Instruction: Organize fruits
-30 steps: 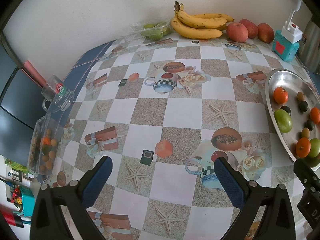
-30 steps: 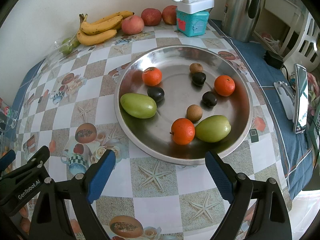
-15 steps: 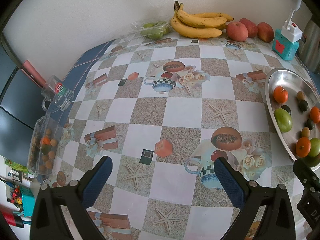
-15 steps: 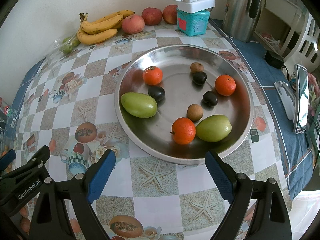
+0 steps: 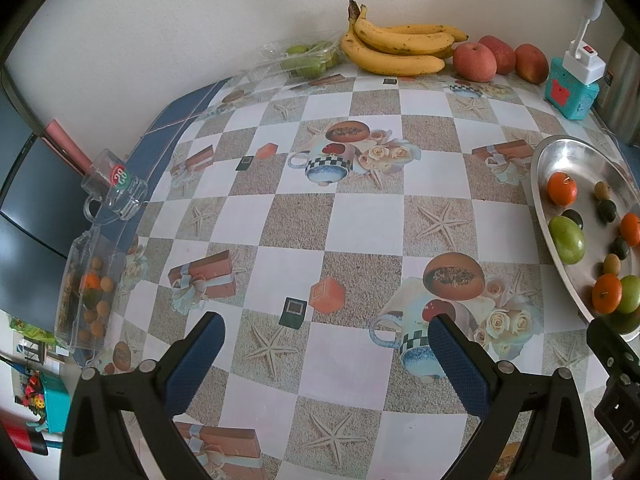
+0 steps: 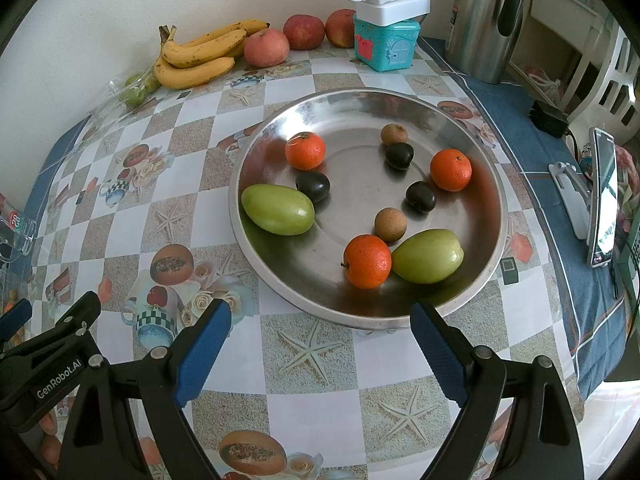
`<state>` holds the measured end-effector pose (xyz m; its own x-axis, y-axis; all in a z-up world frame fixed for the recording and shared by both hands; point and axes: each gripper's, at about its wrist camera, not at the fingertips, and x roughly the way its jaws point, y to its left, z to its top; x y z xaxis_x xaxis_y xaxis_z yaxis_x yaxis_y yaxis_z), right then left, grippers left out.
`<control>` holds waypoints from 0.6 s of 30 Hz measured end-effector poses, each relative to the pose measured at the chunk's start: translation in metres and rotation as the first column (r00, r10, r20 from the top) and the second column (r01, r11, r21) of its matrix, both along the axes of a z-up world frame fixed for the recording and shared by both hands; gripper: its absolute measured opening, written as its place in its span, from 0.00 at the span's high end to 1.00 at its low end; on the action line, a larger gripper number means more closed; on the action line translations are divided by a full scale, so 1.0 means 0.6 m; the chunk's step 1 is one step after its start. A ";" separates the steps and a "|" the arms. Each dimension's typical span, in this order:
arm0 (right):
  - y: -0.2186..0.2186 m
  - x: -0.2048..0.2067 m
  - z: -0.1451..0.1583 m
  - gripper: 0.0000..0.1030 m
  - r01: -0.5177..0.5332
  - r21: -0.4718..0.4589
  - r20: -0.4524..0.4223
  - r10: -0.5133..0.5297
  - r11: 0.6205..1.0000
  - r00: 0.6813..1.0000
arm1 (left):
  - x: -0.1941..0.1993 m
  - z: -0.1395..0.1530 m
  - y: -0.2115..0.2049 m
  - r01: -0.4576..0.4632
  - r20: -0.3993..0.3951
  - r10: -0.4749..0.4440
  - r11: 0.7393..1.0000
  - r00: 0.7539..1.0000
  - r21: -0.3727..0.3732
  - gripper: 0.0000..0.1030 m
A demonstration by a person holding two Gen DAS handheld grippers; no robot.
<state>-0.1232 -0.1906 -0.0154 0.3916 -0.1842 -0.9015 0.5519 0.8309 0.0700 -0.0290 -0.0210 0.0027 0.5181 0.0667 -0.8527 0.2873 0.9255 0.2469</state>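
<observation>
1. Table's left edge: a clear plastic box (image 5: 86, 284) with small orange and brown fruits inside, a glass mug (image 5: 114, 188) just behind it.
2. Left gripper (image 5: 326, 350): jaws spread wide, nothing between them, held above the middle of the table over the patterned cloth, pointing toward the far edge. It is level and near the near edge.
3. Far edge, against the wall: a bag of green fruits (image 6: 136, 86), bananas (image 6: 200, 56), three apples (image 6: 266, 46), then a teal box (image 6: 386, 42) and a metal flask (image 6: 486, 20) toward the far right corner.
4. Right half of the table: a round metal tray (image 6: 486, 156) holding three oranges (image 6: 367, 261), two large green fruits (image 6: 278, 209), three dark fruits (image 6: 313, 186) and two small brown fruits (image 6: 390, 224), all mixed and spread apart, none grouped by kind.
5. Right gripper (image 6: 320, 330): also gaping and holding nothing, hovering just short of the tray's near rim, aimed across the tray.
6. Judgement: fruits lie both in the tray and in the box, so this fits either sorting partway or a pause between picks; which fruit goes where cannot be told.
7. Any pick from the tray calls for the right gripper to dip over the rim; the nearest orange touches a green fruit, so crowding is the risk.
</observation>
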 end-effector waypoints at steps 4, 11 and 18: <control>0.000 0.000 0.000 0.11 0.000 0.000 -0.001 0.000 1.000 1.000 | 0.000 0.000 0.000 -0.001 0.000 0.001 1.000 1.000 0.000 0.00; 0.003 -0.003 -0.004 0.11 0.000 0.001 -0.003 0.000 1.000 1.000 | 0.001 0.000 0.000 -0.001 -0.001 0.001 1.000 1.000 0.000 0.00; -0.008 -0.007 -0.007 0.11 0.018 0.014 -0.012 -0.018 1.000 1.000 | -0.006 0.002 0.002 0.001 0.017 -0.001 1.000 1.000 -0.009 0.00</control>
<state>-0.1275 -0.1956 -0.0196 0.3778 -0.1786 -0.9085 0.5679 0.8197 0.0750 -0.0325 -0.0196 0.0038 0.5330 0.0590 -0.8441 0.2837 0.9274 0.2439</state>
